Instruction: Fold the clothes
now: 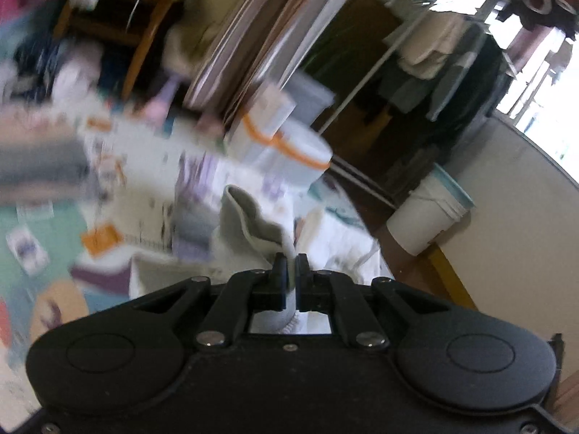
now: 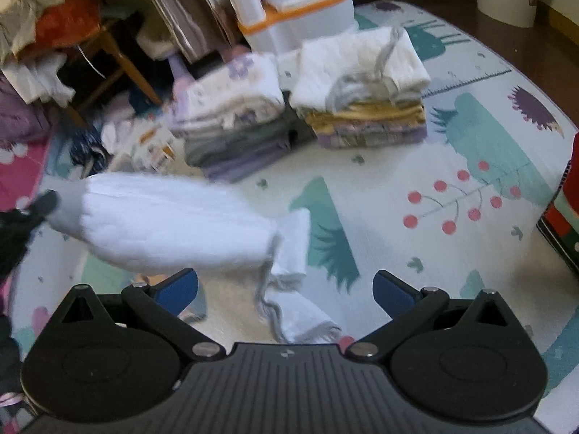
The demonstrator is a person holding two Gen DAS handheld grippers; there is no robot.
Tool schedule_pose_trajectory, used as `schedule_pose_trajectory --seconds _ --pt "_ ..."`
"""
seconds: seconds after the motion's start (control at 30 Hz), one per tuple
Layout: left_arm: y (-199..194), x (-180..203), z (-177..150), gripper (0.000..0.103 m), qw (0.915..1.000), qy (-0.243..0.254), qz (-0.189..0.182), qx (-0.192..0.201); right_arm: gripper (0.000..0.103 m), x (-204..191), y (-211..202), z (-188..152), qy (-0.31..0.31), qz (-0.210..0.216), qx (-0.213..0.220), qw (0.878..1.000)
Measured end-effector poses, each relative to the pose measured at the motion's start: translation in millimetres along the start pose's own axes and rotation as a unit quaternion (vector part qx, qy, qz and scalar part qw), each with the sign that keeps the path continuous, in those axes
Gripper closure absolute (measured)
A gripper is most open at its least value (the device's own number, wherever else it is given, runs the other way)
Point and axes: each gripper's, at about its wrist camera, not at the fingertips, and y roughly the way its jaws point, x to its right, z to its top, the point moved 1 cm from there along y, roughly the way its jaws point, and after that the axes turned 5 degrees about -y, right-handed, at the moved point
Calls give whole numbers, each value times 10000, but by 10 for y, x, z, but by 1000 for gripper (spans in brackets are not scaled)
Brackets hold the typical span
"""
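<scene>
Closest in, left gripper (image 1: 288, 264): jaws pinched on a white cloth (image 1: 249, 224), fabric bunched up and away toward 12 o'clock. View badly blurred, so detail is poor.

Right gripper (image 2: 286, 289): jaws spread wide, gripping nothing. Same cloth (image 2: 173, 224) hangs lifted across its view from 9 o'clock, trailing end draped on the play mat (image 2: 416, 166) at 6 o'clock, between the blue pads (image 2: 392, 291).

At 12 o'clock, 2 folded stacks, one at left (image 2: 231, 123), one at right (image 2: 365, 90), just beside each other. Grey bin with orange trim (image 2: 304, 11) behind them.

Judgement: fold is mid-way, 1 end raised, other end loose. Next move likely calls for the right gripper to close on the trailing fringed end (image 2: 307, 322), then bring both ends together flat.
</scene>
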Motion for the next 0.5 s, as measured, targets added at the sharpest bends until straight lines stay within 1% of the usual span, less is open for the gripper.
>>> schedule_pose_trajectory --seconds 0.17,0.27,0.43,0.5 --pt "-443 189 380 102 9977 549 84 391 0 -95 -149 89 32 169 211 9996" --pt "-696 215 550 102 9949 758 174 638 0 -117 -224 114 102 236 307 9992" --pt "-1024 281 790 102 9873 1154 357 1033 0 -107 -302 113 150 277 384 9988" --pt "-1096 345 882 102 9824 1371 473 1173 0 -79 -320 109 207 274 401 9986"
